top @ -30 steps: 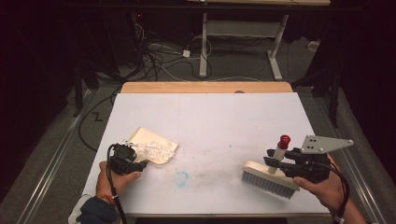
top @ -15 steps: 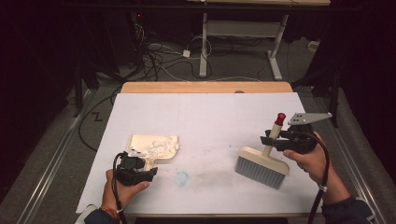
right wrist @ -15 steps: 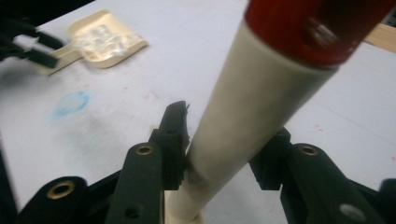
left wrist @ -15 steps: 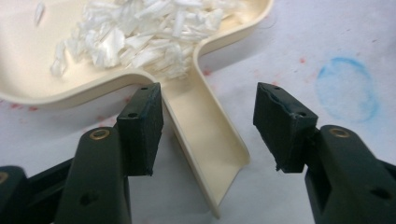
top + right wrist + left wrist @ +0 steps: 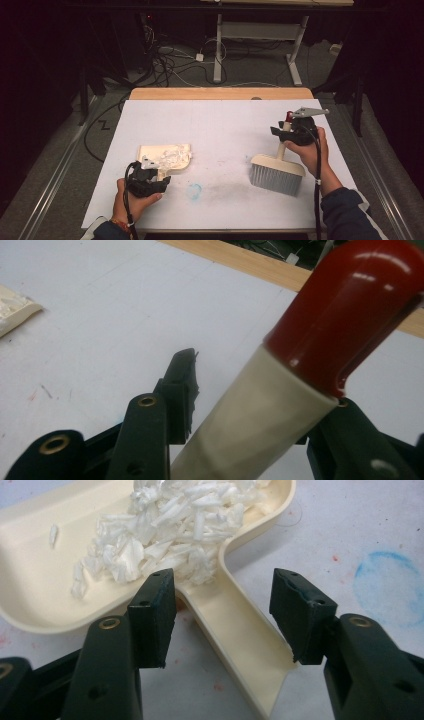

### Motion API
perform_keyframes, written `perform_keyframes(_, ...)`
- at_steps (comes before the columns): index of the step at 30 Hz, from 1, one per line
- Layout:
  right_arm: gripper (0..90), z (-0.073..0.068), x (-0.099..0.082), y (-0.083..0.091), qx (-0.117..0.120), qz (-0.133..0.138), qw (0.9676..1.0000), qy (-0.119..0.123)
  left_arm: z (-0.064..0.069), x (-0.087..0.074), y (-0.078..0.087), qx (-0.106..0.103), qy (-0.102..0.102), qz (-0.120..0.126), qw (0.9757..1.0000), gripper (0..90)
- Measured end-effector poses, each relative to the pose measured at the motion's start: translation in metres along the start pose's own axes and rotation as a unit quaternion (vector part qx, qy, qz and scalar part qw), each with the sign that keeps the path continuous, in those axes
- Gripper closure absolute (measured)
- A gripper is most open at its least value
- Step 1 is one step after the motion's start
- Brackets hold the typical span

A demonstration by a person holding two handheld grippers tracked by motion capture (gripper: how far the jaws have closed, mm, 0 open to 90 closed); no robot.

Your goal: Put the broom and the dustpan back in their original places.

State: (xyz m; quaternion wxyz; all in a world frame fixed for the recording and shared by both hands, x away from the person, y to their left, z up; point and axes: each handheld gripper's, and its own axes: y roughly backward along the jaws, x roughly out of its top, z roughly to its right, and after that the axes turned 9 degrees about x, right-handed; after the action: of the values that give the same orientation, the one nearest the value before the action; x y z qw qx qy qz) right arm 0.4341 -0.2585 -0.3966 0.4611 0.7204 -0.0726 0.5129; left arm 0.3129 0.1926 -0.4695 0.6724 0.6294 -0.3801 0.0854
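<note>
A cream dustpan (image 5: pixel 150 152) (image 5: pixel 40 580) lies on the white sheet at the front left with a heap of shredded white paper (image 5: pixel 172 156) (image 5: pixel 165 535) in it. My left gripper (image 5: pixel 160 175) (image 5: pixel 225 610) is open, one jaw on each side of the dustpan's handle (image 5: pixel 240 645); its jaws have just widened, then eased in slightly. At the right a cream brush (image 5: pixel 277 170) (image 5: pixel 250 405) with a red handle tip (image 5: pixel 350 305) stands on its grey bristles. My right gripper (image 5: pixel 281 132) (image 5: pixel 260 390) has the handle between its jaws, which have just been opening; the left-hand pad (image 5: pixel 182 385) stands off it.
A blue smudged ring (image 5: pixel 195 190) (image 5: pixel 387 587) marks the sheet between the dustpan and the brush. The table's wooden strip (image 5: pixel 220 93) runs along the far edge. Cables and a desk frame (image 5: pixel 218 45) lie on the floor beyond.
My right hand carried the brush away from the front right corner, farther in, and the handle now stands more upright. My left hand shifted slightly right, and the dustpan sits squarer.
</note>
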Motion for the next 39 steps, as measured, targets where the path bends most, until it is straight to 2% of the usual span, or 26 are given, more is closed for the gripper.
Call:
perform_keyframes(2,56.9,0.000,0.004,-0.008,-0.019,-0.002,0.9998,0.004,-0.001,0.001,0.000,-0.003,0.002,0.005,1.0000,42.6)
perform_keyframes(4,54.6,0.002,0.008,-0.016,-0.015,-0.005,0.9999,-0.005,-0.001,0.002,-0.001,-0.007,-0.004,0.009,0.9999,40.9)
perform_keyframes(7,47.6,0.002,0.015,-0.026,-0.046,-0.007,0.9989,0.003,-0.001,0.002,-0.001,-0.005,-0.015,0.016,0.9997,37.9)
perform_keyframes(10,40.9,0.005,0.023,-0.034,-0.058,0.004,0.9982,-0.011,0.000,0.003,0.000,-0.015,-0.025,0.033,0.9990,34.2)
perform_keyframes(11,39.9,0.006,0.025,-0.036,-0.067,0.007,0.9977,-0.008,0.001,0.003,0.001,-0.008,-0.030,0.038,0.9988,32.8)
perform_keyframes(13,39.1,0.007,0.030,-0.037,-0.076,0.021,0.9969,-0.011,0.003,0.004,0.004,-0.001,-0.045,0.054,0.9975,31.4)
perform_keyframes(15,37.8,0.007,0.033,-0.036,-0.078,0.032,0.9964,-0.011,0.004,0.003,0.008,-0.003,-0.051,0.073,0.9960,27.5)
perform_keyframes(21,38.7,0.003,0.038,-0.027,-0.098,0.063,0.9930,0.016,0.009,0.000,0.014,0.001,-0.074,0.105,0.9917,21.7)
perform_keyframes(24,38.8,0.000,0.040,-0.022,-0.096,0.070,0.9926,0.026,0.010,-0.001,0.016,0.002,-0.085,0.113,0.9900,20.6)
perform_keyframes(26,38.4,-0.002,0.040,-0.019,-0.086,0.074,0.9933,0.023,0.011,-0.003,0.018,0.002,-0.090,0.119,0.9888,20.6)
perform_keyframes(29,38.0,-0.003,0.039,-0.016,-0.085,0.077,0.9930,0.029,0.010,-0.007,0.018,0.005,-0.100,0.123,0.9874,19.6)
perform_keyframes(34,37.2,-0.007,0.036,-0.011,-0.080,0.081,0.9930,0.031,0.009,-0.018,0.022,0.012,-0.105,0.152,0.9827,19.6)
perform_keyframes(39,36.4,-0.015,0.031,-0.004,-0.075,0.082,0.9929,0.042,0.012,-0.022,0.020,0.013,-0.116,0.146,0.9825,19.6)
